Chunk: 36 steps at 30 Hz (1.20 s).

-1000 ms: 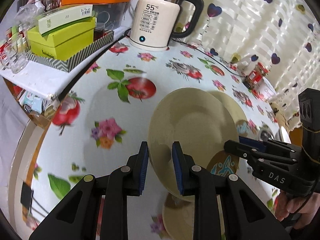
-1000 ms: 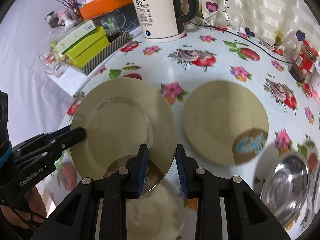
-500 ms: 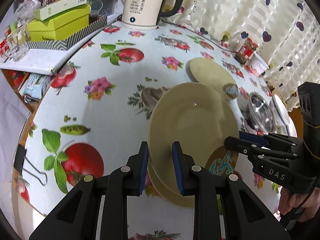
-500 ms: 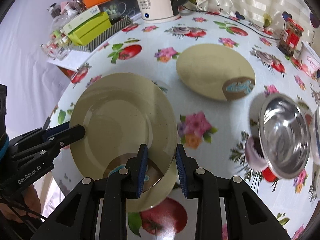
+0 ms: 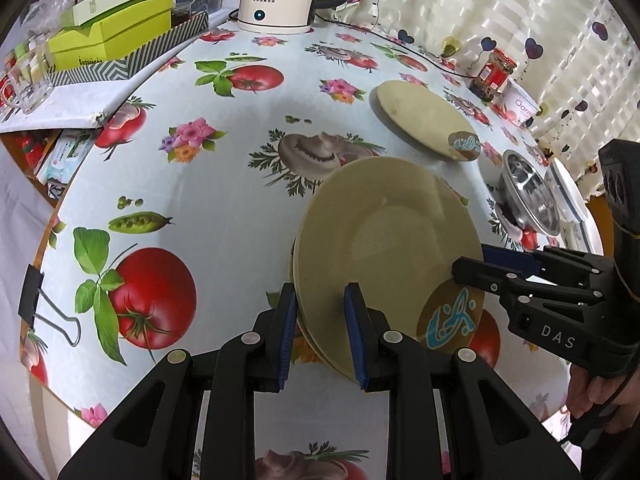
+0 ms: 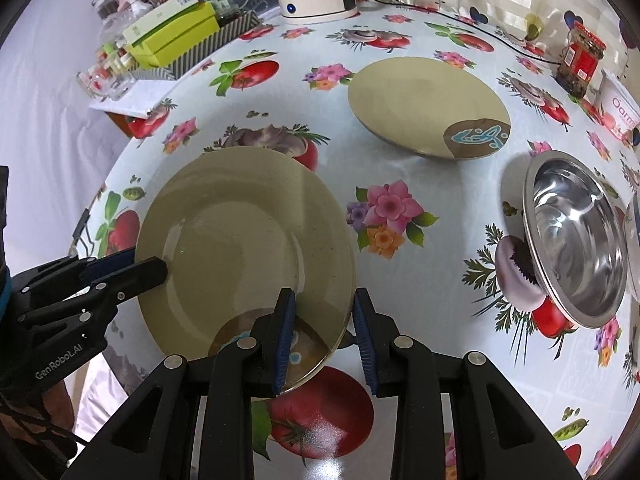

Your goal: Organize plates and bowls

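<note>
Since a second ago, both grippers, left gripper (image 5: pixel 320 330) and right gripper (image 6: pixel 323 334), jaws clamped on one beige plate (image 5: pixel 394 248), have brought it lower over the desk's (image 5: pixel 224 184) near edge.

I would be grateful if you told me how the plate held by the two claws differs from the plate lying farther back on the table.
The held plate is gripped at its rim by the left claw and right claw, over another plate; the far plate lies alone, untouched. The held plate looks larger, being nearer. Both are beige with a brown-and-blue patch.
</note>
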Each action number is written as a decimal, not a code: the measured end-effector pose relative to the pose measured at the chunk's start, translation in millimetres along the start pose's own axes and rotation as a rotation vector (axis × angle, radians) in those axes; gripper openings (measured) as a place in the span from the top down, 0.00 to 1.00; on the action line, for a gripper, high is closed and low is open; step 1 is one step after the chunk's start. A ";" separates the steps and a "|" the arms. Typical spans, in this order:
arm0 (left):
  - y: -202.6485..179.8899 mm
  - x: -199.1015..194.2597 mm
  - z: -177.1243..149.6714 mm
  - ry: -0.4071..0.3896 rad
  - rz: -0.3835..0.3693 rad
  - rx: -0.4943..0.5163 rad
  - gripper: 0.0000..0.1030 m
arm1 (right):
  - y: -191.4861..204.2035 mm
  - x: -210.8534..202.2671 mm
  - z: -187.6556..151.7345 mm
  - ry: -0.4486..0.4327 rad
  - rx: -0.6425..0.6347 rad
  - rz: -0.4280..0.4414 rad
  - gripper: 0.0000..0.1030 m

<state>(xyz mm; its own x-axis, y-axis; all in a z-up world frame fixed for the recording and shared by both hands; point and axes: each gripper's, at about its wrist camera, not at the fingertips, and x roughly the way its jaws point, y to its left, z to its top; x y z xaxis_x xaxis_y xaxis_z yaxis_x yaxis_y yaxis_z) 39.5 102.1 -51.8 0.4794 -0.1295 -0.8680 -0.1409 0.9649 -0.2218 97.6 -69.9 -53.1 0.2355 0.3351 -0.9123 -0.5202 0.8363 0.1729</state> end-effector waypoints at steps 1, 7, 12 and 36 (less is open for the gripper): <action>0.3 0.3 -0.9 -0.001 0.000 0.001 0.76 | 0.8 0.3 -0.5 -0.001 -0.006 -0.006 0.71; 1.5 0.7 -1.8 -0.005 0.002 -0.001 0.75 | 2.0 -0.6 -1.2 -0.008 -0.013 -0.009 0.70; 6.7 -2.7 -2.6 -0.024 -0.013 -0.016 0.75 | 0.2 -4.4 -1.8 -0.025 -0.001 0.005 0.70; 7.2 -1.8 -1.2 -0.045 -0.015 -0.023 0.75 | -12.1 -13.3 -8.7 -0.075 0.041 0.019 0.74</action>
<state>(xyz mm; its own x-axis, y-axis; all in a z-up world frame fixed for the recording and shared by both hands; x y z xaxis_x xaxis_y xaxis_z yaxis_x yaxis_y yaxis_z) 36.6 109.0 -52.4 0.5204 -0.1332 -0.8435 -0.1528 0.9573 -0.2455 93.7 -88.2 -46.3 0.2874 0.3815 -0.8785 -0.4920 0.8458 0.2064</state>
